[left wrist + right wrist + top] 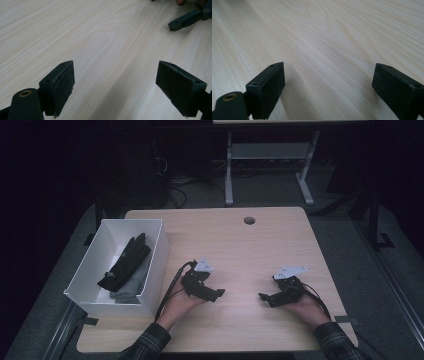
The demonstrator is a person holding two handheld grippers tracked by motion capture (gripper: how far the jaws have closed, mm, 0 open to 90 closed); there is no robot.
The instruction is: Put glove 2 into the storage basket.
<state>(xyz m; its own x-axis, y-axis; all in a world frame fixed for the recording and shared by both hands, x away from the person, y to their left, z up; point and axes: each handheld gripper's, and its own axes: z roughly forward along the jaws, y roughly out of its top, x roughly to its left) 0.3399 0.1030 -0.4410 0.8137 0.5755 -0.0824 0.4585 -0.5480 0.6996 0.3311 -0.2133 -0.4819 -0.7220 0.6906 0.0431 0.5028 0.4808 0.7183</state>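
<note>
Two grippers, left (218, 293) and right (263, 296), rest on the bench (240, 245), jaws apart, near a box (155, 265) holding gloves (125, 262).

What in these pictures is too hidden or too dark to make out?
- High view: the grey item in the white box lies partly under the black glove; its kind is unclear.
- High view: the box's near wall hides part of its floor.
- High view: the left gripper and right gripper look too small to judge their opening.
- High view: the room behind the table is too dark.
</note>
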